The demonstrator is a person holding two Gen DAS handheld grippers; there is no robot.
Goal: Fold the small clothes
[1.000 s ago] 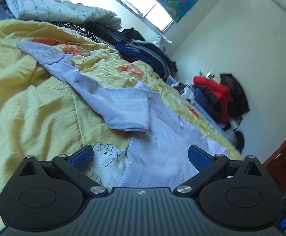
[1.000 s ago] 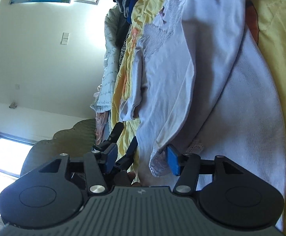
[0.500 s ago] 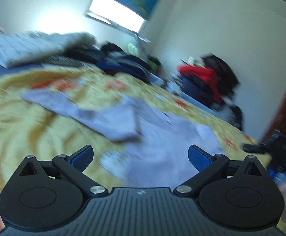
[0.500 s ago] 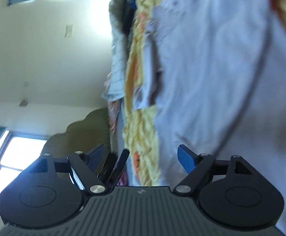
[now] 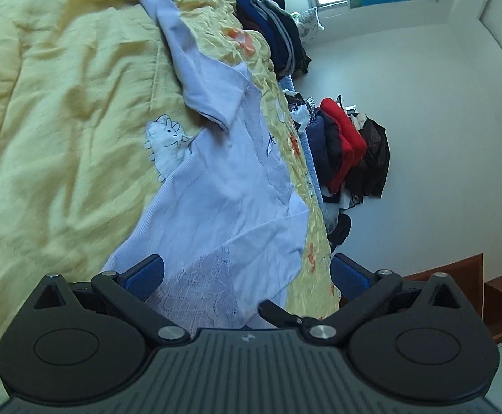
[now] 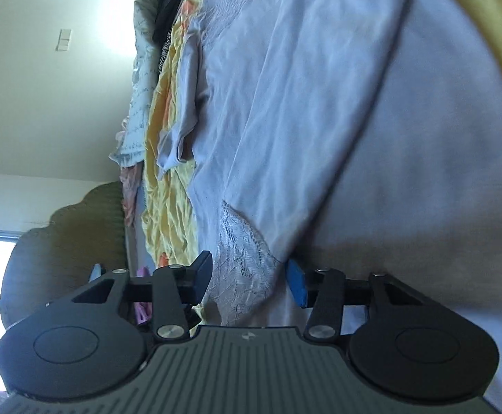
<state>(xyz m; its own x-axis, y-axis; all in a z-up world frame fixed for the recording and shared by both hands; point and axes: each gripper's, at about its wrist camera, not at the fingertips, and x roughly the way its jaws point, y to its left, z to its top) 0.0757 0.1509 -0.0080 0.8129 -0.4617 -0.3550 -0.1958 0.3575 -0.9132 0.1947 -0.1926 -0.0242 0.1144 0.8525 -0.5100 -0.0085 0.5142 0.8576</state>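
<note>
Both handheld units look identical: the left gripper [image 5: 247,274] and right gripper [image 6: 249,277] each have a ribbed dark-grey body with a tiny white logo, two round black discs, black linkage arms on silver screws, and blue-padded fingers [image 5: 349,274].

A pale lilac garment [image 5: 223,186] with lace trim lies on a yellow sheet [image 5: 61,120] printed with orange motifs toward twelve o'clock.
</note>
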